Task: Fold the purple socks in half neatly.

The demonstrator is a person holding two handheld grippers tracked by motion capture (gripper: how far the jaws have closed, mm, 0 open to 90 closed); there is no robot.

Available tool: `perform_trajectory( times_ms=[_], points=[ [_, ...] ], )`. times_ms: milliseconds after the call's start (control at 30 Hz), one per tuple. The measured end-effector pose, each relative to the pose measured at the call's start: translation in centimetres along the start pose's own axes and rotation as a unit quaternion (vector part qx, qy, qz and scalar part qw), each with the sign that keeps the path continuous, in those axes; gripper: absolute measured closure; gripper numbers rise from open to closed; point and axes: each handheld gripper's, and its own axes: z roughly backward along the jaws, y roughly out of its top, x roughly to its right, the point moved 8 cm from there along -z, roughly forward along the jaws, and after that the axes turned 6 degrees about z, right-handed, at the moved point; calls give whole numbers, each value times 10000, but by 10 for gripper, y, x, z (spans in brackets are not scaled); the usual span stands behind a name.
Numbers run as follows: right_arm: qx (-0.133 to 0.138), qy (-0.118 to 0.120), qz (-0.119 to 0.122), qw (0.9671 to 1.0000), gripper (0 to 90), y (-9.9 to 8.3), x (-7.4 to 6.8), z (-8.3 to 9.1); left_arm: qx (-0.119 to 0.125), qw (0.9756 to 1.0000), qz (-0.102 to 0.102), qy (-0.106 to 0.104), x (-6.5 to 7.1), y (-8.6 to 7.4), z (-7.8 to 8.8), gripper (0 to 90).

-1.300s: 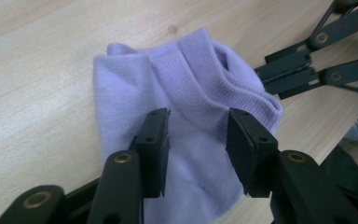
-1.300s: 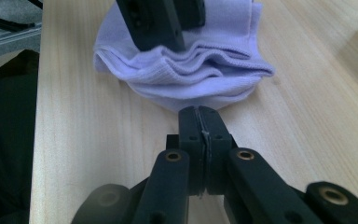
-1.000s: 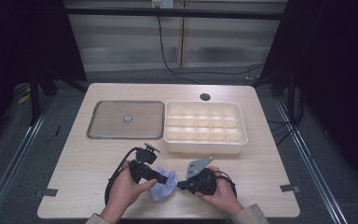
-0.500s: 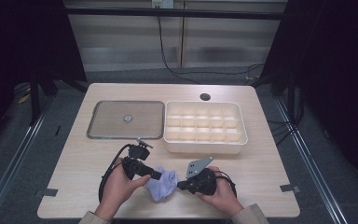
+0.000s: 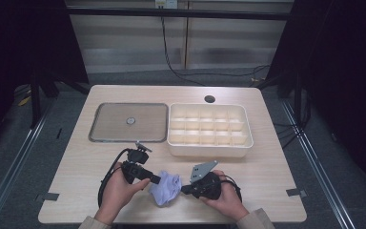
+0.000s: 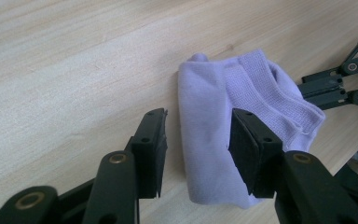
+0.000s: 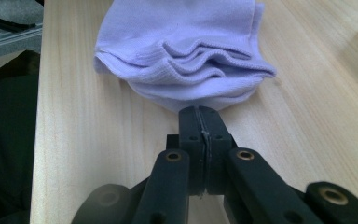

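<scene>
Lilac sock (image 5: pixel 166 187) on pale wooden table (image 5: pixel 76 167), dark room around.

Bare tabletop (image 5: pixel 76 171) left and right of the lilac sock (image 5: pixel 167 187); far side blocked by metal tray (image 5: pixel 106 139) and compartment box (image 5: pixel 209 149).

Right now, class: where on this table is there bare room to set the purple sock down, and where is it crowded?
Free: the wood left of the left gripper, below the metal tray, and the strip right of the right gripper, below the divided box. Crowded: the middle front, where both grippers flank the sock.
</scene>
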Motion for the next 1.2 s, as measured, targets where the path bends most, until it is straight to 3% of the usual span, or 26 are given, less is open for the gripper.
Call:
perform_trajectory(
  times_ms=[500,1200],
  points=[
    [-8,-16,33,10000,888,0,0,0,-129,9998,148,-48,-2,-4,-5,660],
    [-15,-27,46,10000,888,0,0,0,-278,9993,147,-189,7,-4,-6,804]
  ],
)
